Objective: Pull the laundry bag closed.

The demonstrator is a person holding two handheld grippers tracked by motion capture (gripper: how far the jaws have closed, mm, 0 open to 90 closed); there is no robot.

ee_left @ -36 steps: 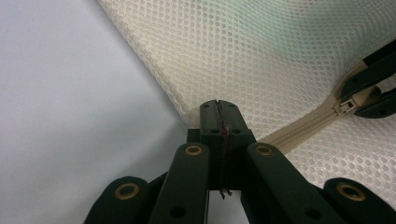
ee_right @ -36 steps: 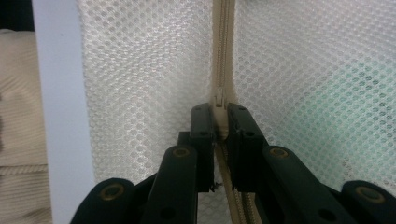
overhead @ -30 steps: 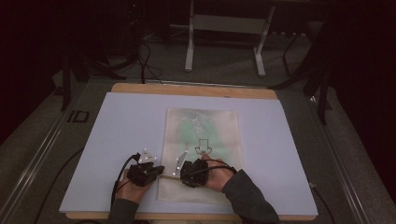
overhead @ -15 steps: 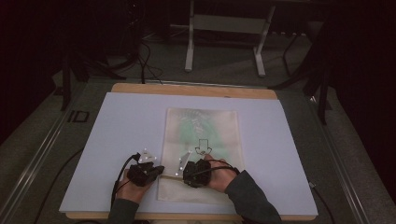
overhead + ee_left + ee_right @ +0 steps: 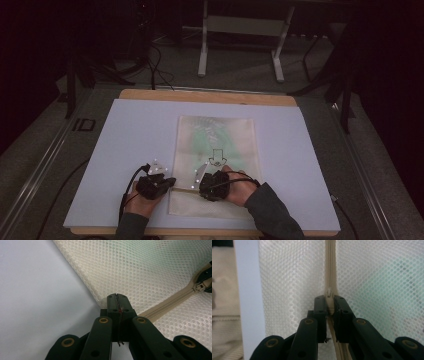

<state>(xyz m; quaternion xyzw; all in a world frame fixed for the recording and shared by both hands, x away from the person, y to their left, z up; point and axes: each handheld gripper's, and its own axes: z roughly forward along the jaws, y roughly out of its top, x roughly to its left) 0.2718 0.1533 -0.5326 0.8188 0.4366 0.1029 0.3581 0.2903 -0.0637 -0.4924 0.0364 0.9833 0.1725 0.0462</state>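
While mesh bag (image 5: 215, 150) lies flat near surface's (image 5: 125, 130) front edge, its left corner is pinned by left gripper (image 5: 117, 298), jaws together, likely as anchor; zipper pull (image 5: 328, 293) is clamped by right gripper (image 5: 329, 302), presumably for sliding.

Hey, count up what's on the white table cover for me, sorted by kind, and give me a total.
Cream mesh zip bag: 1
Beige zipper pull on that bag: 1
Black two-jaw grippers: 2, the left gripper shut on the bag's edge, the right gripper shut on the zipper pull
Total: 4
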